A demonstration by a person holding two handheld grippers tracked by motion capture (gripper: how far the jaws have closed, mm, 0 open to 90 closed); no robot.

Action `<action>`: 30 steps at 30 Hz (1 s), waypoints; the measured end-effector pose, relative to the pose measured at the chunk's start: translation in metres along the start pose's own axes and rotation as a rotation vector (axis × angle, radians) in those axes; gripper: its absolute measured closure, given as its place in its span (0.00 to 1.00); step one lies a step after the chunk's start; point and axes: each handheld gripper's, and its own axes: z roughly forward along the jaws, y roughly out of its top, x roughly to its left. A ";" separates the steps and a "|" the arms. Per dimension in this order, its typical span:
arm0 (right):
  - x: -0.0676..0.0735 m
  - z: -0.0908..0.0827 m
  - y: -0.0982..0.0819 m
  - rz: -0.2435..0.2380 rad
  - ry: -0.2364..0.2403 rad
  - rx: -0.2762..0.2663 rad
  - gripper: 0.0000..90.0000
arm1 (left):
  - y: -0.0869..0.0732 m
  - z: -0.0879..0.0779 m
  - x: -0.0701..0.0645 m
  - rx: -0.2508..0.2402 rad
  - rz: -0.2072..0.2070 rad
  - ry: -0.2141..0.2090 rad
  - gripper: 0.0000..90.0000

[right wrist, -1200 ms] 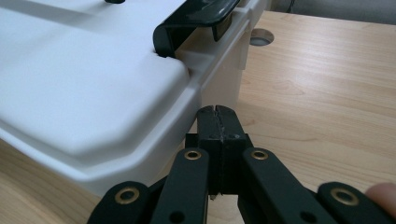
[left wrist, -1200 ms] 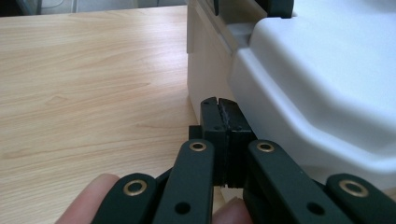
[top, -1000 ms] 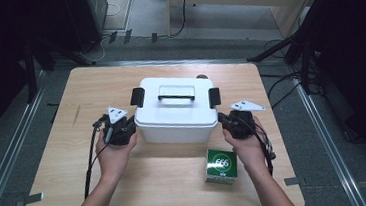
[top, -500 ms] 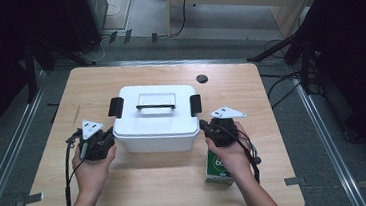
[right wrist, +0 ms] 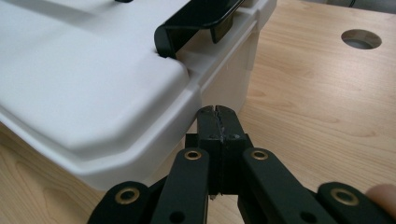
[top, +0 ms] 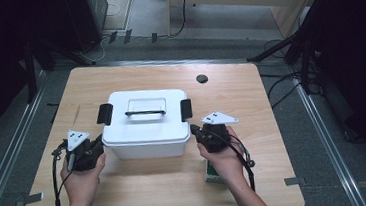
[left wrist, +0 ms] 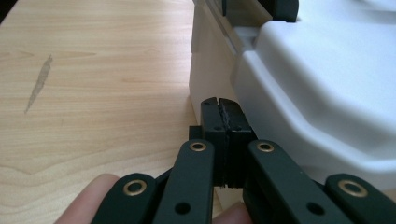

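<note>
A white lidded box (top: 145,124) now sits nearer the person's edge of the worktop (top: 271,100) than a second ago, drawn back from mid-table between the left tool (top: 96,146) and right tool (top: 195,130), each with jaws pressed together, gripping nothing, tips against the box's ends. The slide looks nearly done. A small green carton (top: 211,173) lies under the right hand; its printing is too small to read.
</note>
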 end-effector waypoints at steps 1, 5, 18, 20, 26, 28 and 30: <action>0.000 -0.001 0.000 -0.003 -0.019 -0.007 1.00 | -0.003 -0.001 0.001 0.001 -0.003 0.016 0.93; -0.007 -0.009 -0.001 0.000 -0.051 -0.037 0.82 | -0.014 -0.005 0.009 -0.005 -0.019 0.038 0.77; -0.044 -0.053 -0.003 0.012 -0.102 -0.107 0.04 | -0.048 -0.026 0.040 -0.049 -0.034 0.118 0.22; -0.048 -0.059 -0.002 -0.001 -0.109 -0.114 0.01 | -0.051 -0.026 0.044 -0.043 -0.035 0.116 0.18; -0.051 -0.076 0.001 -0.080 -0.114 -0.189 0.14 | -0.058 -0.024 0.057 0.020 -0.088 0.199 0.15; -0.053 -0.078 0.003 -0.090 -0.088 -0.179 0.16 | -0.060 -0.024 0.066 0.040 -0.148 0.204 0.15; -0.054 -0.080 0.005 -0.131 -0.108 -0.178 0.16 | -0.063 -0.026 0.075 0.024 -0.186 0.193 0.15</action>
